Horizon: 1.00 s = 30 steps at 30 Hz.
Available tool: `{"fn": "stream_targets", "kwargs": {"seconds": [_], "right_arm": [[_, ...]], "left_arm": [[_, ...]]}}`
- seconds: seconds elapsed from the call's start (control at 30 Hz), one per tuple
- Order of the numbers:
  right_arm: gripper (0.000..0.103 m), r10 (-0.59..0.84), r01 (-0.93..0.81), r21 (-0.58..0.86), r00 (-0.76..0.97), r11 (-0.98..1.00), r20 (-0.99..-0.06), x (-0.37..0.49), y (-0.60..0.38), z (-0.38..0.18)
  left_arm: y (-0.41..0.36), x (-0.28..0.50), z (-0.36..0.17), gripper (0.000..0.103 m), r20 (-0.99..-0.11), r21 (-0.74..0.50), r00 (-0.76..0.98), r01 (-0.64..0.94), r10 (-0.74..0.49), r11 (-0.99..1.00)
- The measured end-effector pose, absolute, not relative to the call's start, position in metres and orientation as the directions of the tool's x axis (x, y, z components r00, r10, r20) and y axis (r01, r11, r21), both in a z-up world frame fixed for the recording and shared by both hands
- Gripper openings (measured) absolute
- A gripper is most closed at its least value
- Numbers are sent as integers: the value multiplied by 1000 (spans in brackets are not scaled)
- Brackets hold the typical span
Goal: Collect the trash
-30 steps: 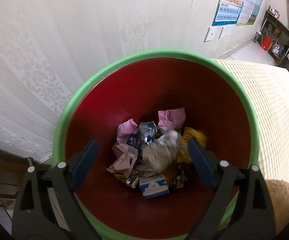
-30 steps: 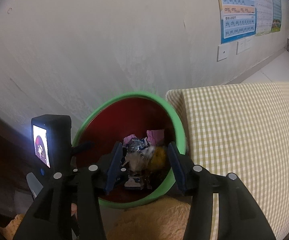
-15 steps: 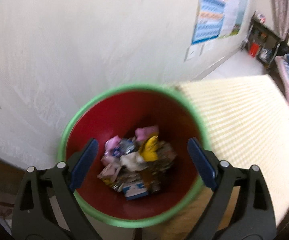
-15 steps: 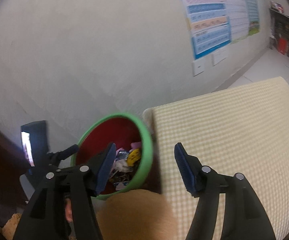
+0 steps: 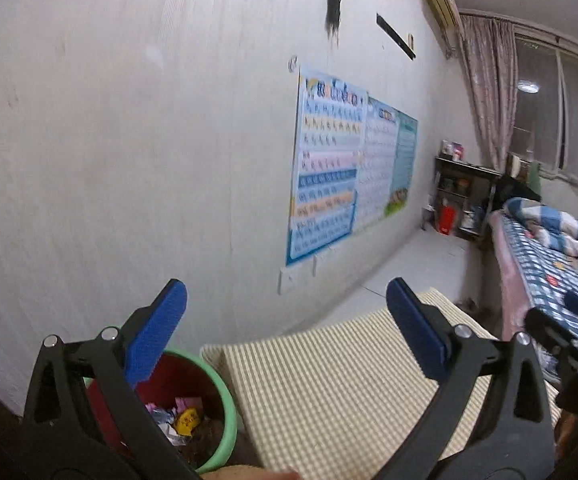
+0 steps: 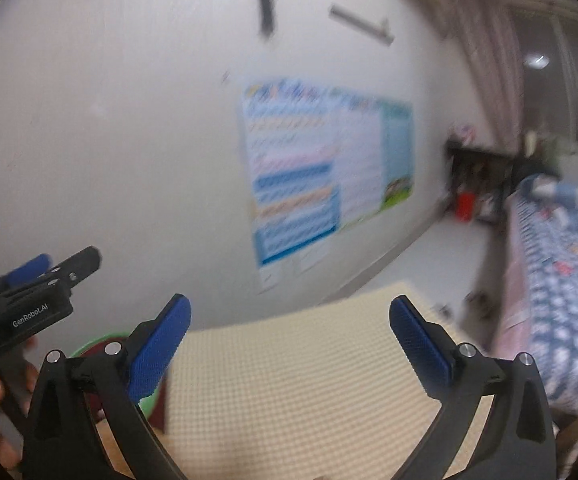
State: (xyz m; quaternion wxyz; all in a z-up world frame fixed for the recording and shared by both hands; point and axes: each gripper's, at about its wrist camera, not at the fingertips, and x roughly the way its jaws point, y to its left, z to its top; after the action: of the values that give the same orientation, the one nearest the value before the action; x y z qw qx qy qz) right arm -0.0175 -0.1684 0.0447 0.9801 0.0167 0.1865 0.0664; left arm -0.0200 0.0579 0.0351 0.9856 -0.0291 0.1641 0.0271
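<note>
A green bin with a red inside [image 5: 225, 408] stands low at the left by the wall, holding crumpled wrappers [image 5: 185, 418] in pink, yellow and silver. My left gripper [image 5: 287, 322] is open and empty, raised above and to the right of the bin. My right gripper [image 6: 289, 332] is open and empty above the checked mat; only the bin's green rim [image 6: 101, 340] shows behind its left finger. The left gripper's body also shows at the left edge of the right wrist view [image 6: 37, 300].
A yellow checked mat [image 5: 349, 384] lies right of the bin. A white wall with posters [image 5: 345, 160] runs behind. A bed with a blue checked cover [image 5: 561, 256] is at the right, and a dark shelf [image 5: 461, 196] stands in the far corner.
Both grippers have lifted and tilted up away from the bin. The bin has dropped to the lower left of both views, and the room and bed have come into sight.
</note>
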Motion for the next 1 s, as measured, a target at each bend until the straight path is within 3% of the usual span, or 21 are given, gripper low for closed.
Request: {"fn": "stream_targets", "kwargs": {"seconds": [0.13, 0.33, 1.0], "right_arm": [[96, 37, -19, 64, 954, 998, -298, -30, -199, 47], [96, 39, 11, 160, 950, 987, -310, -37, -221, 52], [96, 57, -10, 127, 927, 992, -371, -28, -203, 40]], "left_arm": [[31, -20, 46, 98, -362, -61, 932, -42, 17, 997], [15, -25, 44, 98, -383, -20, 924, -7, -1, 1000], [23, -31, 38, 98, -403, -18, 915, -17, 8, 1000]]}}
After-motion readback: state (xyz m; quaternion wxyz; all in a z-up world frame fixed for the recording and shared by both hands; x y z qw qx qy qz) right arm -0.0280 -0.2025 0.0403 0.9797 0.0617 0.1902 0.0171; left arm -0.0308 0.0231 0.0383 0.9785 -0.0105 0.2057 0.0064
